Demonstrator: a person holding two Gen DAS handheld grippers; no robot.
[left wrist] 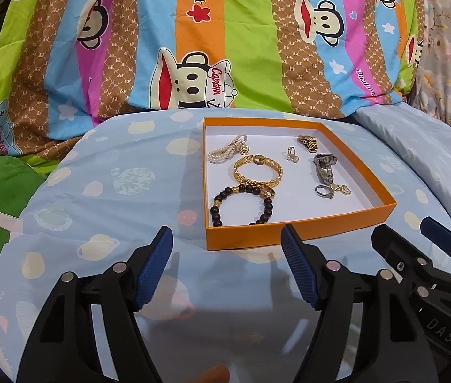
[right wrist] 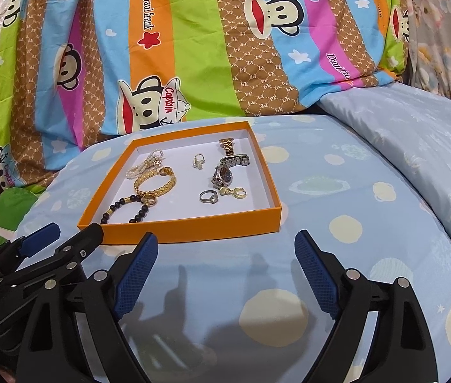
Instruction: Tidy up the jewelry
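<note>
An orange box (left wrist: 257, 237) (right wrist: 193, 226) with a white floor lies on the pale blue cushion. Inside it lie a pearl strand (left wrist: 224, 150) (right wrist: 144, 164), a gold chain bracelet (left wrist: 259, 169) (right wrist: 155, 180), a dark bead bracelet (left wrist: 241, 204) (right wrist: 126, 210), a silver watch (left wrist: 324, 167) (right wrist: 225, 170), a gold watch (left wrist: 308, 143) (right wrist: 228, 146) and several rings (left wrist: 324, 191) (right wrist: 209, 197). My left gripper (left wrist: 227, 245) hangs open just short of the box's near wall, holding nothing. My right gripper (right wrist: 225, 249) is open too, empty, near the box's front right corner.
The pale blue cushion (left wrist: 97, 223) (right wrist: 353, 223) with cream dots carries the box. Behind it rises a striped cartoon-monkey blanket (left wrist: 193, 48) (right wrist: 193, 48). A light blue pillow (right wrist: 417, 143) lies at the right. Each gripper shows at the edge of the other's view.
</note>
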